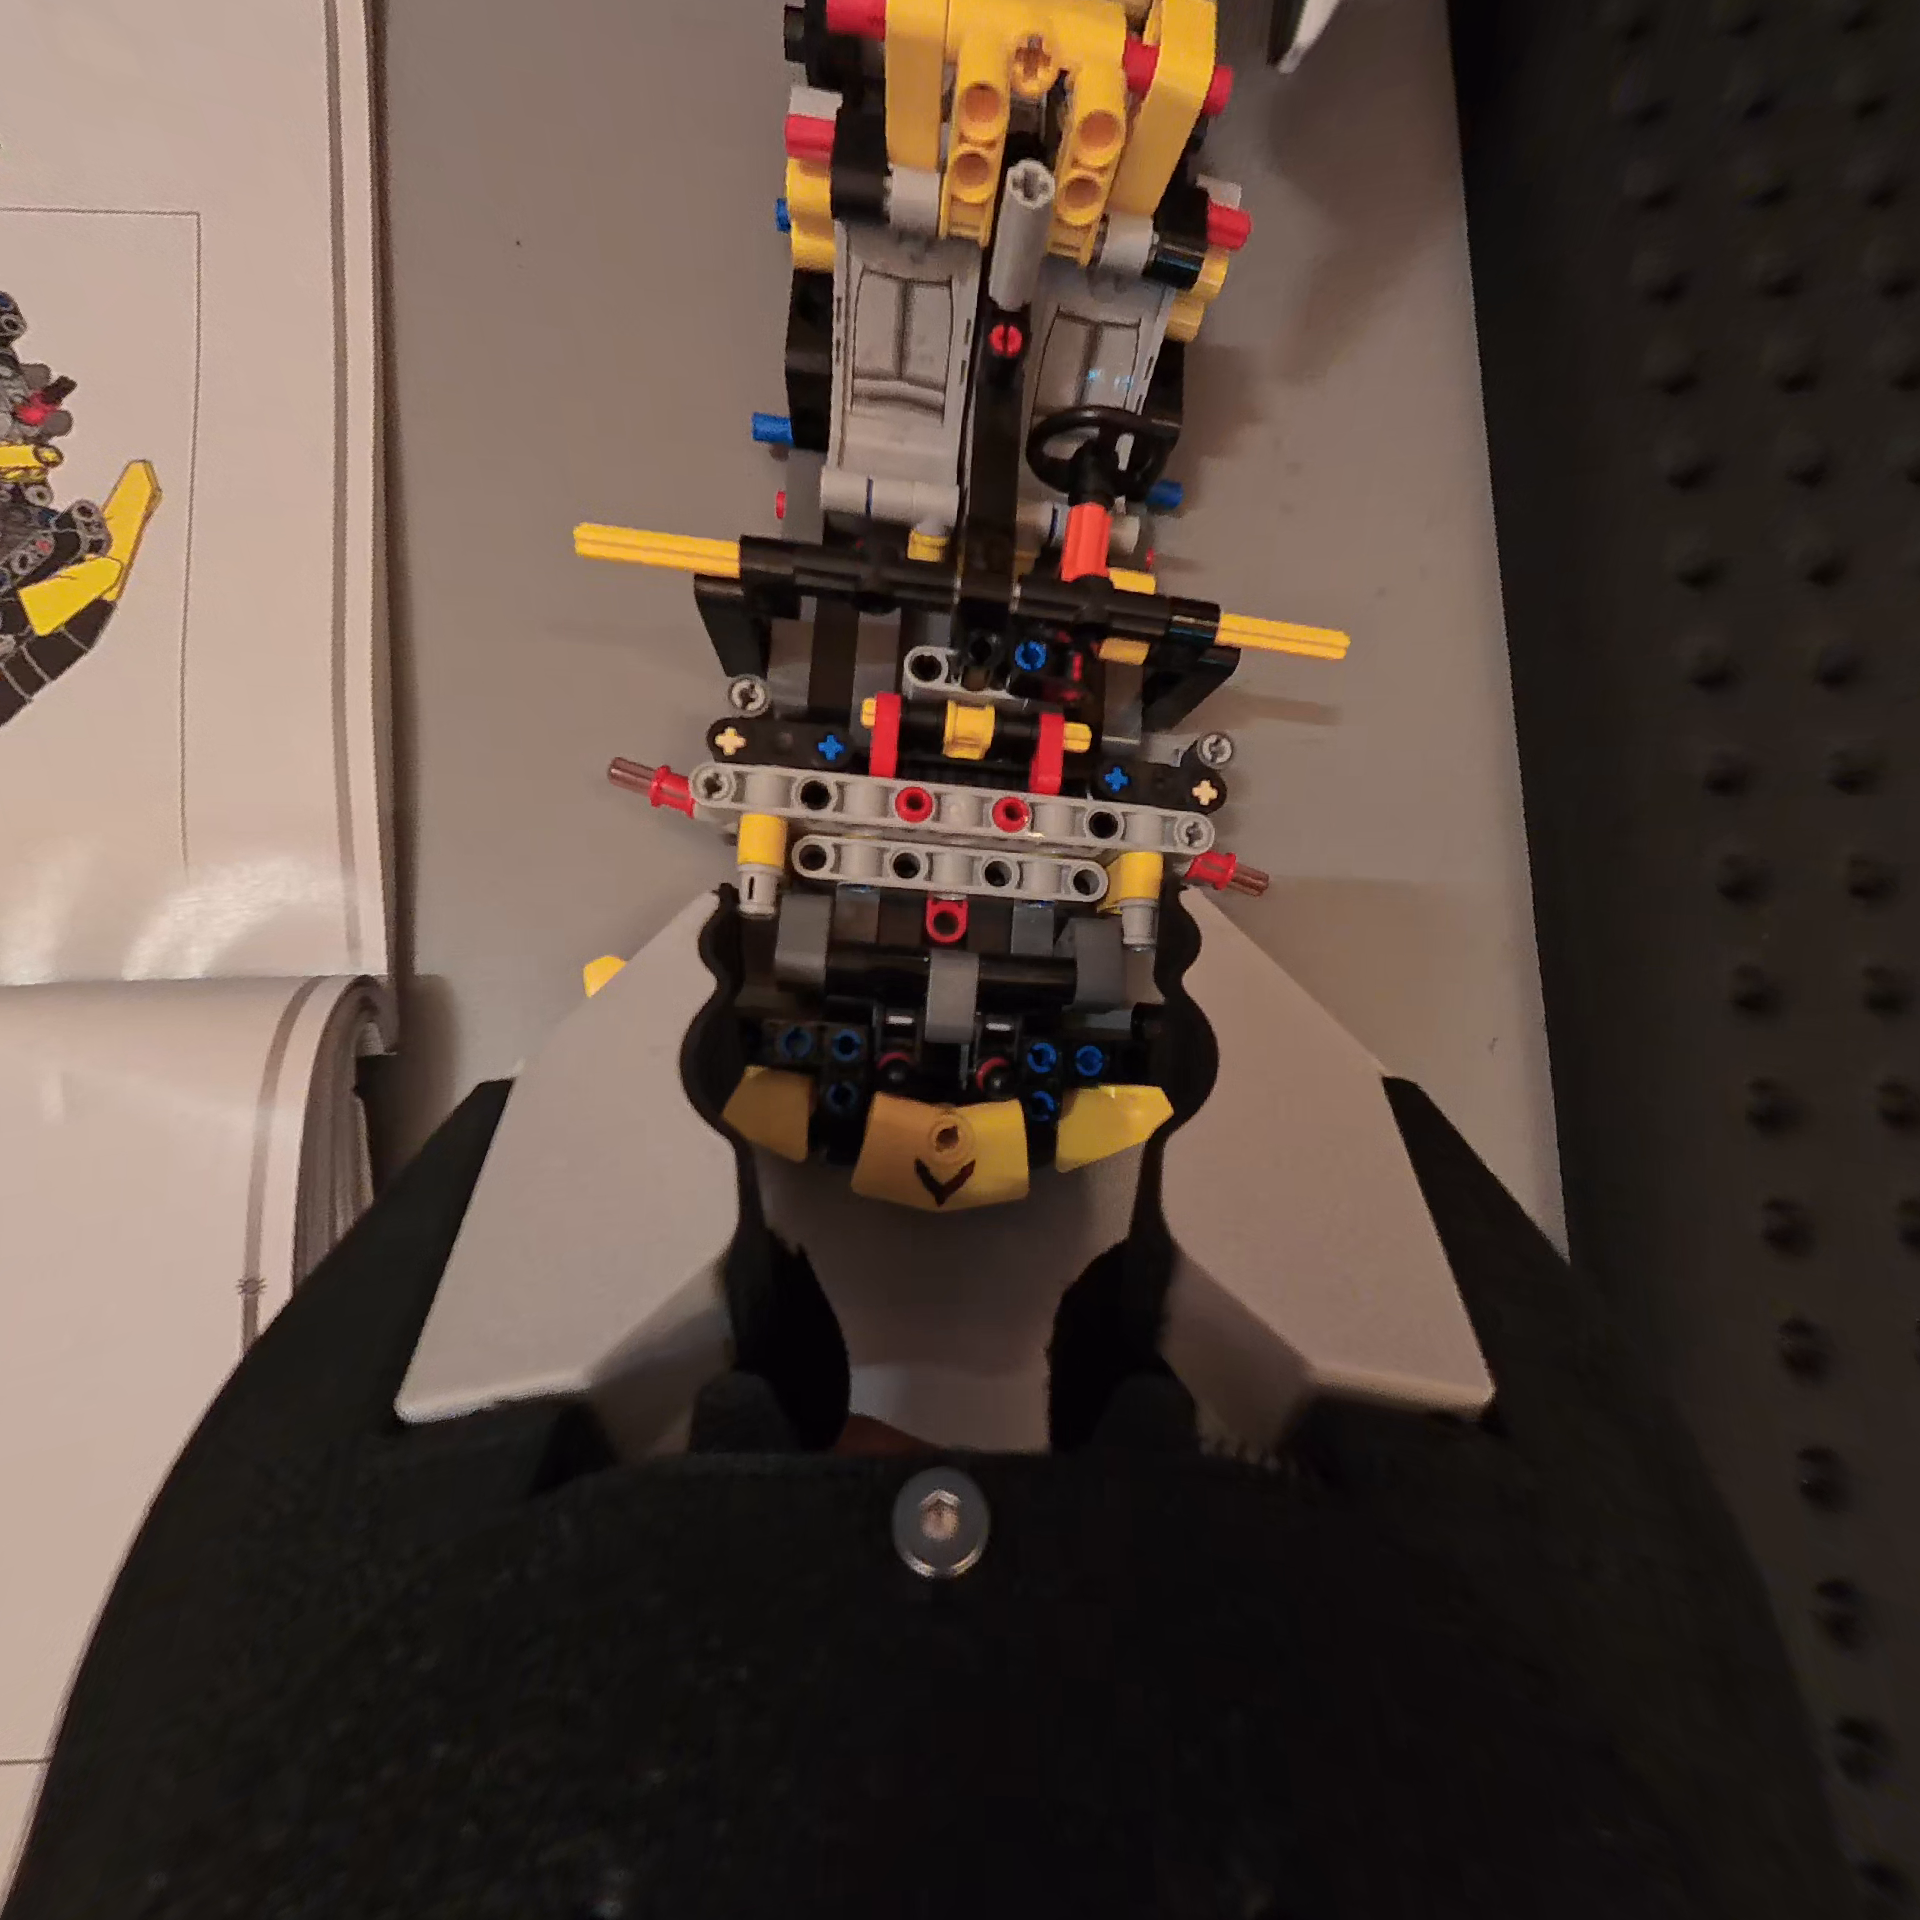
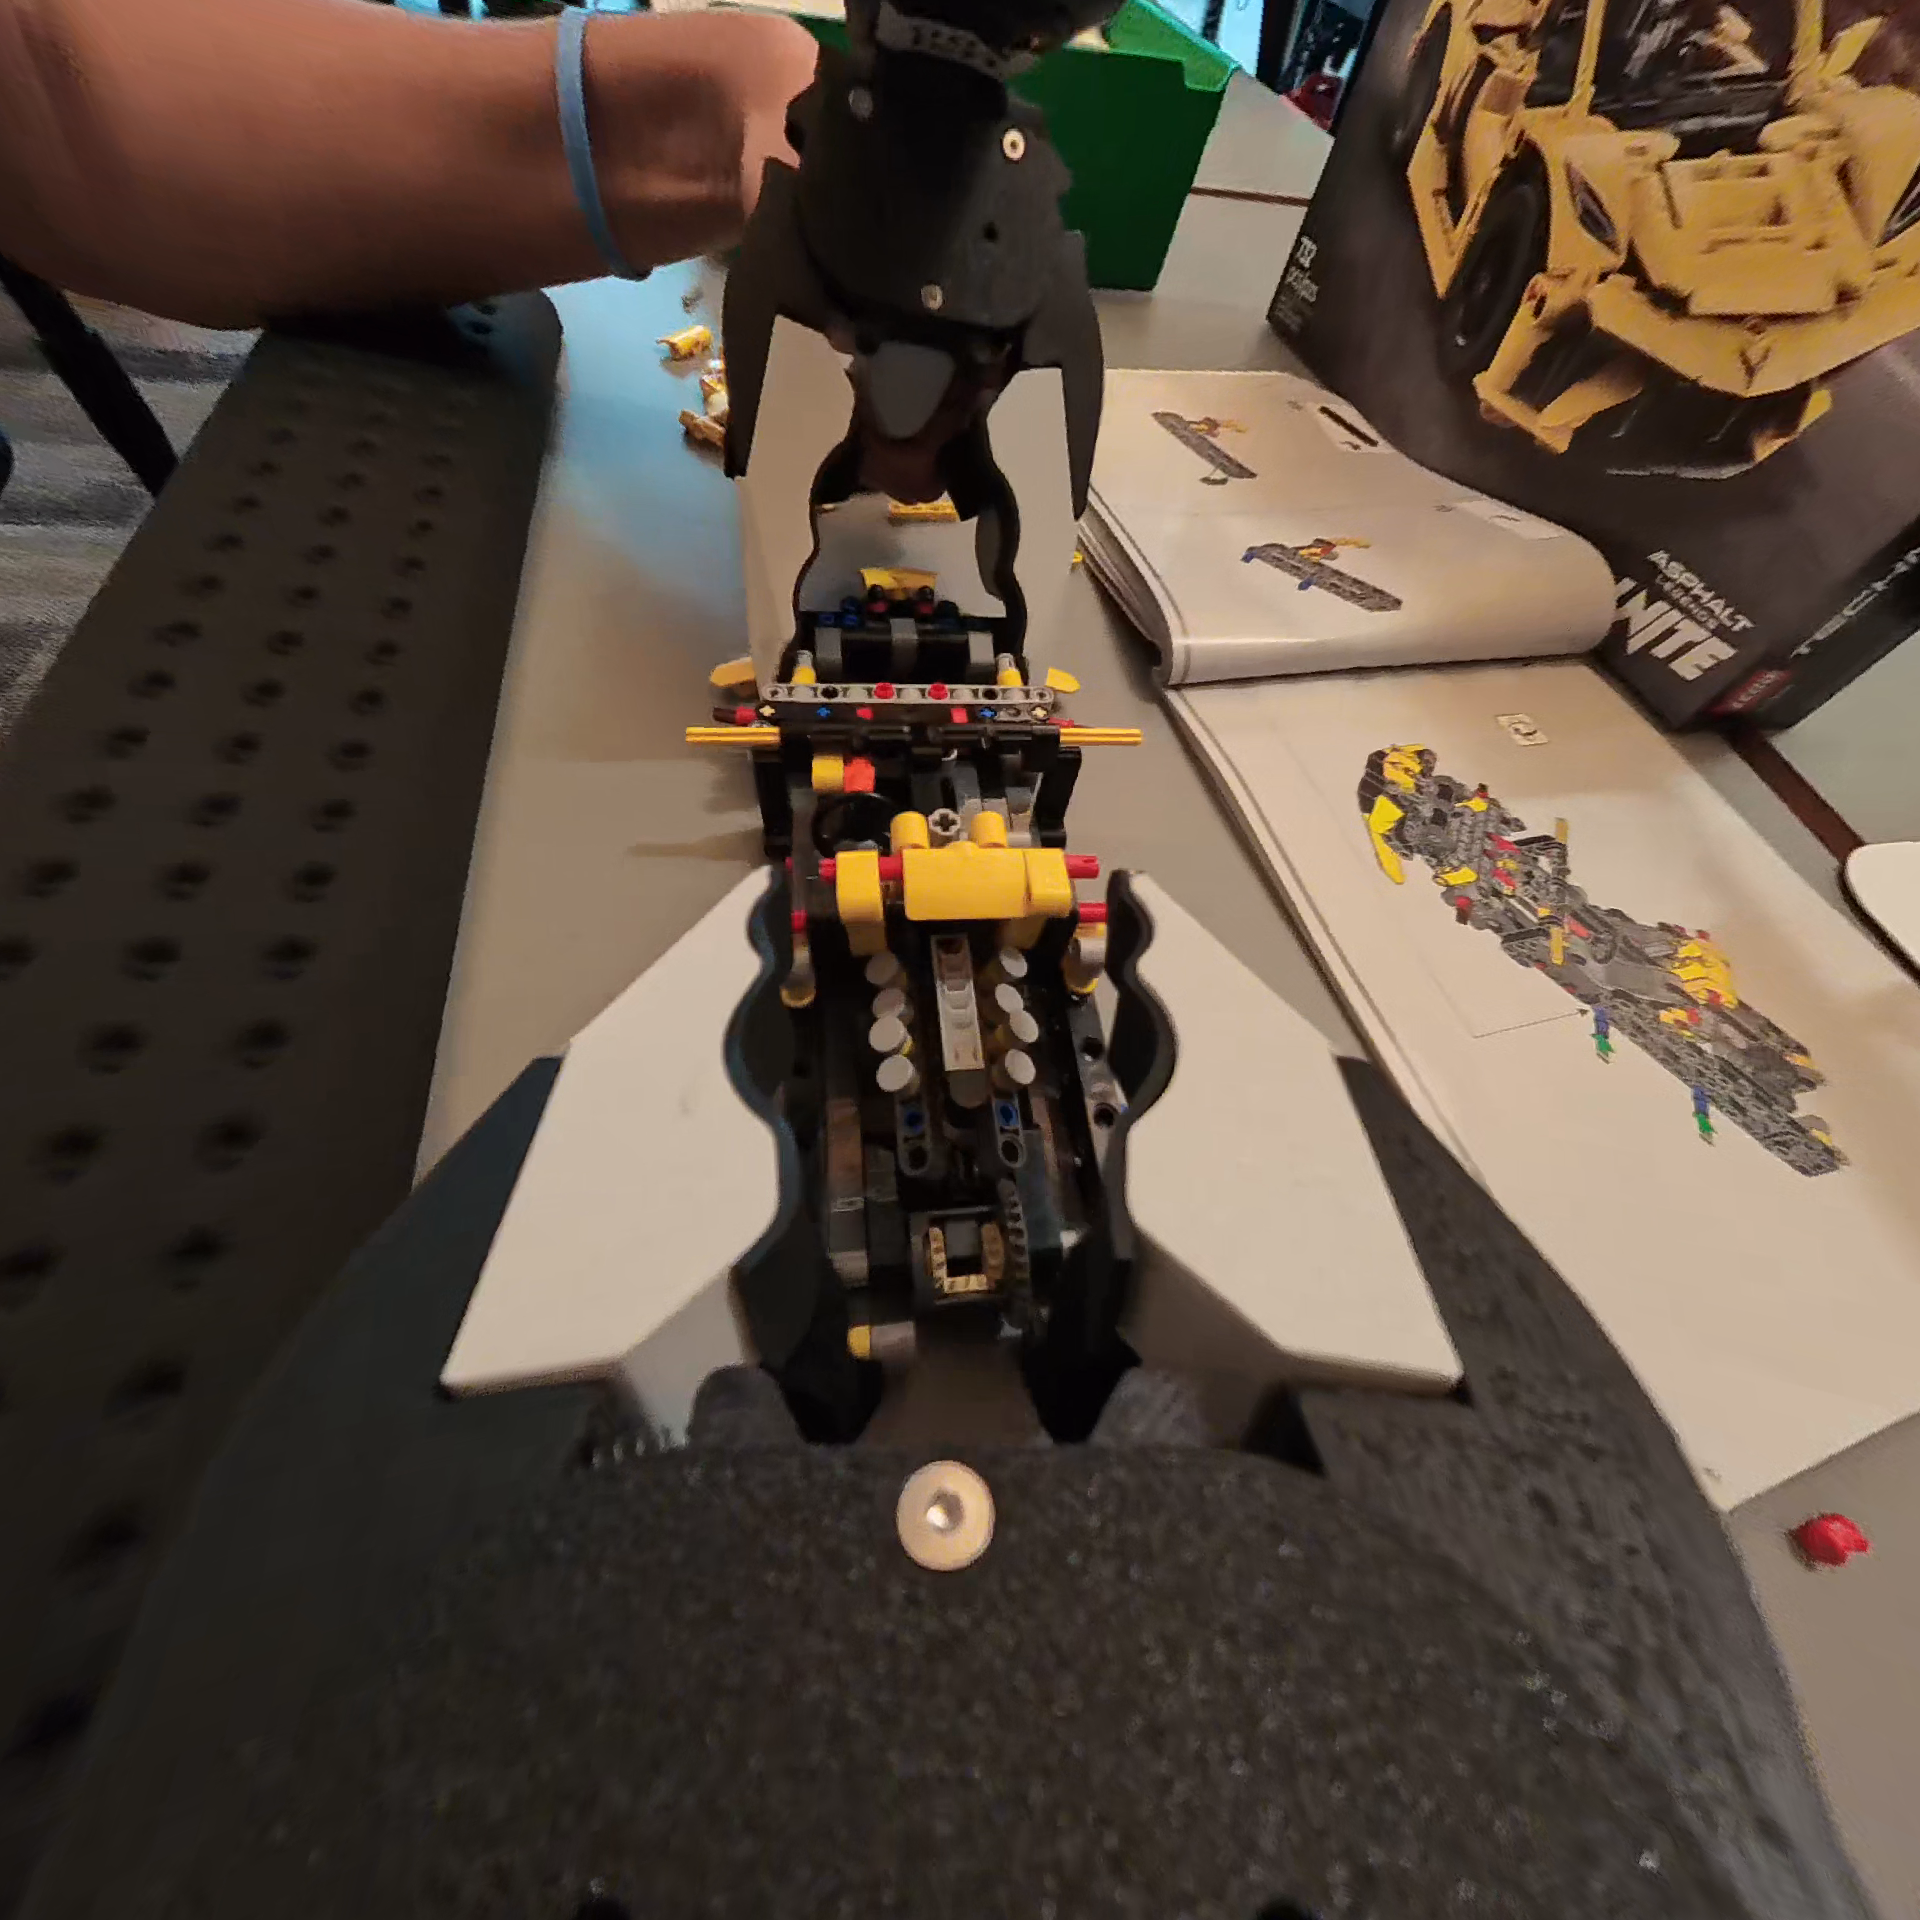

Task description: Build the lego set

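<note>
right wrist view showed the grey table (image 2: 582, 790) with a black perforated mat (image 2: 239, 790) along its left side, the set's dark box (image 2: 1621, 312) with a yellow car pictured on it at far right, and a green bin (image 2: 1132, 145) behind. the open instruction booklet (image 2: 1558, 1039) lay right of the build, pages up. the lego car chassis (image 2: 935, 935) sat lengthwise on the table between both tools, black frame with yellow, red and blue parts. right gripper (image 2: 940, 1091) had its fingers closed against the two sides of the engine end, gripping it. left gripper (image 2: 904, 582) came in from the opposite side, held by a hand (image 2: 675, 145) with a blue wristband (image 2: 582, 135). left wrist view showed the left gripper (image 1: 945, 1039) clamped on the chassis (image 1: 977, 582) nose, fingers against both flanks, yellow nose panels (image 1: 940, 1153) between them; booklet (image 1: 177, 623) at left, mat (image 1: 1714, 727) at right. small bits: steering wheel (image 1: 1096, 442), loose yellow pieces (image 2: 696, 384) beyond the left gripper, one red piece (image 2: 1827, 1538) near the booklet corner.
</note>
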Demonstrator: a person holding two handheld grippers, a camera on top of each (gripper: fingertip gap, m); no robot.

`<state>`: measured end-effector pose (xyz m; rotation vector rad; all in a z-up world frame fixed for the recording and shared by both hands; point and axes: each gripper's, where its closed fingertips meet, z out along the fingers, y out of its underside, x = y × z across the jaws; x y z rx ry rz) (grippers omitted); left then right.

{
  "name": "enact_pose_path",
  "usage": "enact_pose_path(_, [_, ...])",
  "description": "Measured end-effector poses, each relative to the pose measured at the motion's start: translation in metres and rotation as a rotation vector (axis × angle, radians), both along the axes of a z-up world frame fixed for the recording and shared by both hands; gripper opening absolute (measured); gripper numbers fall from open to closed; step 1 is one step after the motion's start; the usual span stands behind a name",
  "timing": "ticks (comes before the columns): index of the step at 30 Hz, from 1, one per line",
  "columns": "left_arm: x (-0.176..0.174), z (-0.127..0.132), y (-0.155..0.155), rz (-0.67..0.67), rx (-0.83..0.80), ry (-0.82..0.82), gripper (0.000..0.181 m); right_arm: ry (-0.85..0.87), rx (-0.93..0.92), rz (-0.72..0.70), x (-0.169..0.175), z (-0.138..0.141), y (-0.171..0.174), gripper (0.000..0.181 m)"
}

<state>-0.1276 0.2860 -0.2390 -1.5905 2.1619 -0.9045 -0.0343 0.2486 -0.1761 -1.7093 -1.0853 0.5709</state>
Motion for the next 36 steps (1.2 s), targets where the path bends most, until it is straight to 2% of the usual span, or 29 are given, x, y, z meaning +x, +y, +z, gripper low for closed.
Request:
enact_pose_path(8, [0.0, 0.0, 0.0, -0.002, 0.001, -0.003, 0.08, -0.1, -0.079, 0.096, -0.003, -0.012, 0.007, 0.053])
enact_pose_path(11, [0.001, 0.0, 0.001, 0.005, 0.0, -0.002, 0.08, -0.121, -0.122, 0.097, -0.001, -0.012, 0.01, 0.053])
enact_pose_path(13, [0.002, 0.0, 0.001, 0.011, 0.001, 0.0, 0.08, -0.129, -0.159, 0.082, 0.0, -0.013, 0.009, 0.046])
enact_pose_path(17, [0.002, 0.0, 0.001, 0.008, 0.01, 0.005, 0.08, -0.165, -0.128, 0.076, 0.0, -0.014, 0.008, 0.041])
enact_pose_path(25, [0.002, 0.0, 0.001, 0.008, 0.007, 0.006, 0.08, -0.176, -0.141, 0.082, 0.0, -0.014, 0.009, 0.041])
enact_pose_path(36, [0.001, 0.0, 0.001, 0.008, 0.005, 0.003, 0.08, -0.087, -0.18, 0.014, 0.003, -0.011, 0.006, 0.043])
